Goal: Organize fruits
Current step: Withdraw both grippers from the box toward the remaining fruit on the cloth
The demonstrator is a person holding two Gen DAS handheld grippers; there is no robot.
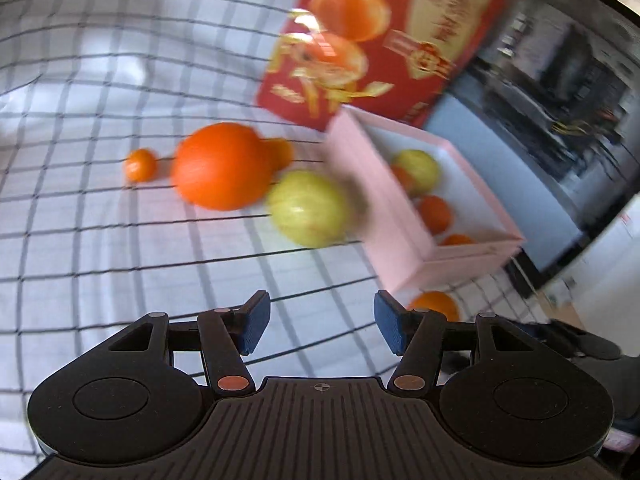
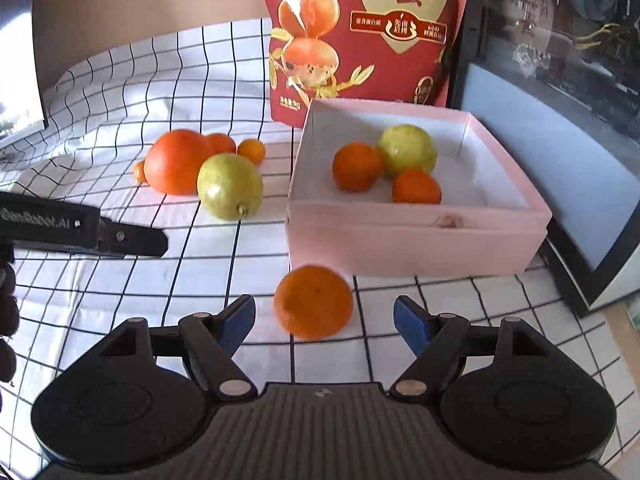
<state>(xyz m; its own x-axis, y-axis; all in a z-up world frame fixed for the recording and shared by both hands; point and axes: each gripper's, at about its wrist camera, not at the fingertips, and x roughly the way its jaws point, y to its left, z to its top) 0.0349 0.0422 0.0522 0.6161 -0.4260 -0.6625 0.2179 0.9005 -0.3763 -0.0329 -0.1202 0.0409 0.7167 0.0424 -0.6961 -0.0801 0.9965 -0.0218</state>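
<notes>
A pink box [image 2: 416,236] holds a green pear [image 2: 408,148] and two tangerines [image 2: 356,166]. It also shows in the left wrist view [image 1: 400,236]. Left of it on the checked cloth lie a big orange [image 2: 176,162], a green pear [image 2: 230,186] and small tangerines [image 2: 251,150]. One tangerine [image 2: 313,301] lies in front of the box, between the open fingers of my right gripper [image 2: 324,320]. My left gripper [image 1: 320,326] is open and empty above the cloth, near the big orange [image 1: 220,166] and pear [image 1: 308,208]. That view is blurred. Its side shows in the right wrist view [image 2: 80,230].
A red snack bag [image 2: 360,32] stands behind the box. A dark framed cabinet [image 2: 560,120] borders the table on the right. The black-and-white checked cloth [image 2: 140,92] covers the table, rumpled at the back left.
</notes>
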